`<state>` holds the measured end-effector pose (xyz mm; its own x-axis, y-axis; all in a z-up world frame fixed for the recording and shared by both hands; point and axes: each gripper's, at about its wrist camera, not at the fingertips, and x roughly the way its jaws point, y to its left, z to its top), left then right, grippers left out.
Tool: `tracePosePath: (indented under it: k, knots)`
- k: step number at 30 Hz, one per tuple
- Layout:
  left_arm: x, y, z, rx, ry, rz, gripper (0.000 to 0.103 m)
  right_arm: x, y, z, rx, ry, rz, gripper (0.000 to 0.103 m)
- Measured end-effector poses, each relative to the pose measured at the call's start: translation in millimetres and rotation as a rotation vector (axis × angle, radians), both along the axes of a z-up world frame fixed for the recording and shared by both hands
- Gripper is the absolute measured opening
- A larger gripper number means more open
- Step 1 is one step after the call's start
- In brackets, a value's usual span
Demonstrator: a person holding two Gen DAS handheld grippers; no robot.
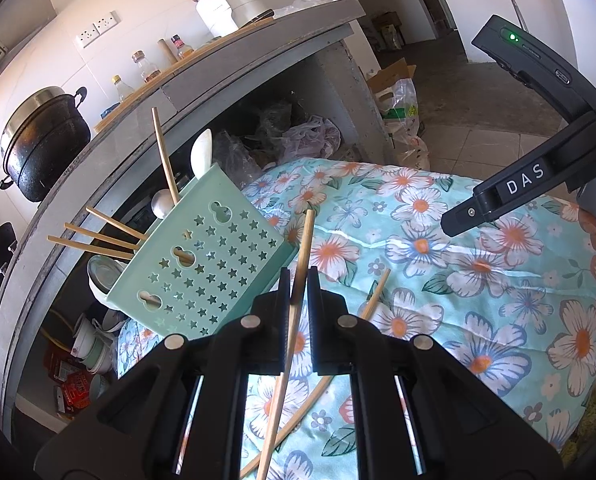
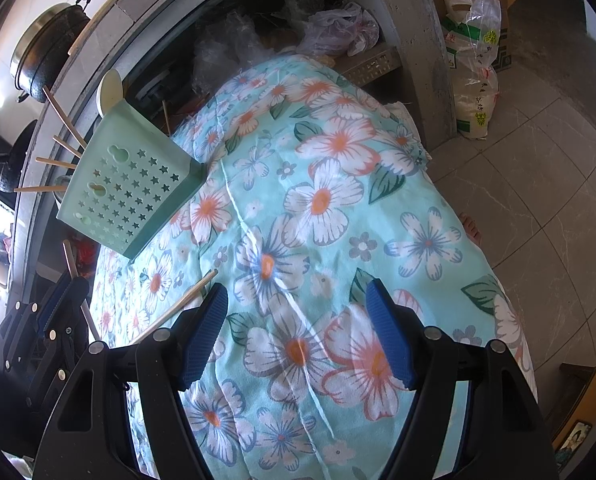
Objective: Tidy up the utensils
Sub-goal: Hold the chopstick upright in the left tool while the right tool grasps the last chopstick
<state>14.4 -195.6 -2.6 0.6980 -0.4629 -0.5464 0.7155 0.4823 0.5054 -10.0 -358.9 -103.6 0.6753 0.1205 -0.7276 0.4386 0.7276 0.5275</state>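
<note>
My left gripper (image 1: pixel 298 280) is shut on a wooden chopstick (image 1: pixel 302 256) and holds it above the floral cloth (image 1: pixel 477 280), just right of the mint-green utensil holder (image 1: pixel 202 272). The holder has star holes and holds several chopsticks (image 1: pixel 94 240), a white spoon (image 1: pixel 200 152) and a metal spoon (image 1: pixel 162 204). A second chopstick (image 1: pixel 371 300) lies on the cloth under the gripper. My right gripper (image 2: pixel 298 320) is open and empty over the cloth; the holder (image 2: pixel 130 184) shows at its upper left and the loose chopstick (image 2: pixel 186 300) beside its left finger (image 2: pixel 206 332).
A grey counter edge (image 1: pixel 218 76) runs behind the holder, with a black pot (image 1: pixel 42 140), bottles and a white kettle (image 1: pixel 230 0). Plastic bags (image 2: pixel 473 64) and a cardboard box stand on the tiled floor (image 2: pixel 537 184) to the right. Bowls (image 1: pixel 94 344) are stacked under the counter.
</note>
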Motion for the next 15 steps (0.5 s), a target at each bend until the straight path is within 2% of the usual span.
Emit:
tracePosePath:
  k: [15]
  knots:
    - [4.5,3.8,4.7,-0.013,-0.008,0.016,0.007,2.3,9.8,5.2,0.048,-0.037,0.035,0.070]
